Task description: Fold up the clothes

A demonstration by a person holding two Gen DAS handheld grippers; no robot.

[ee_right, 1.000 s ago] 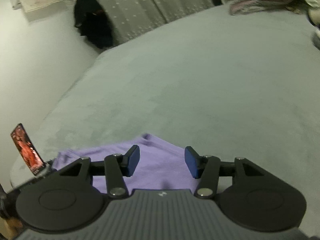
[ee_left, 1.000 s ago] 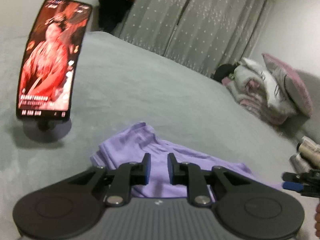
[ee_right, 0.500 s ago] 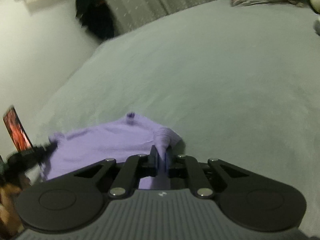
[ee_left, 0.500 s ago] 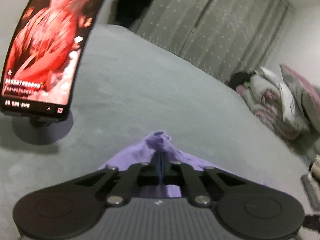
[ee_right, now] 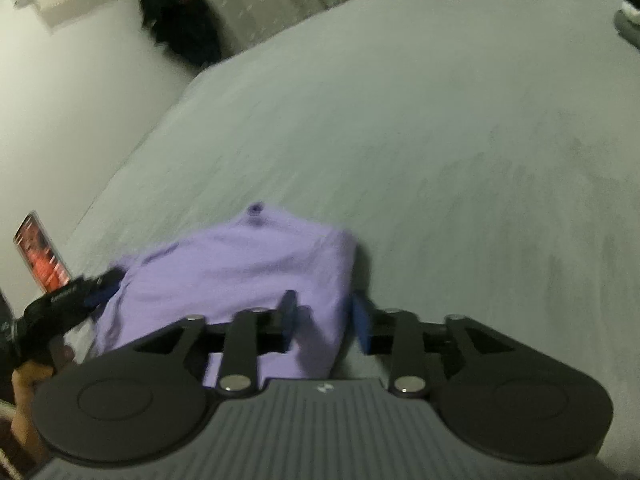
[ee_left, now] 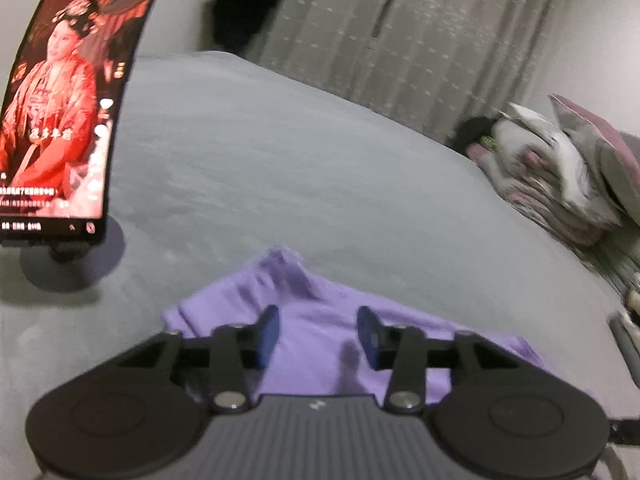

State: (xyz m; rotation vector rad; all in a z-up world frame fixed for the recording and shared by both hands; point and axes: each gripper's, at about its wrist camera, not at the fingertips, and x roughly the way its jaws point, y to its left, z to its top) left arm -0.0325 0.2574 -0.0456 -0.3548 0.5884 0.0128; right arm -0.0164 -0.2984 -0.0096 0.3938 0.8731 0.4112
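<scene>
Both claws gape over purple garment [ee_left: 316,336]; phone [ee_left: 60,120] captions illegible.

Left gripper [ee_left: 318,334] and right gripper [ee_right: 325,317], fingers [ee_left: 267,334] spread apart.

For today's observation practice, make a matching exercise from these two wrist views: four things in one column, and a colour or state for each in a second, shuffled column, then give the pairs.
Things:
1. garment
2. phone
3. left gripper
4. bed cover

Descriptions:
A. grey, spread wide beneath everything
B. lilac, lying on the bed
C. upright on a round stand, screen lit red
D. open, blue-padded fingers apart over the cloth

Pairs: 1-B, 2-C, 3-D, 4-A

The right gripper is open as well, its fingers either side of the garment's right edge.
</scene>
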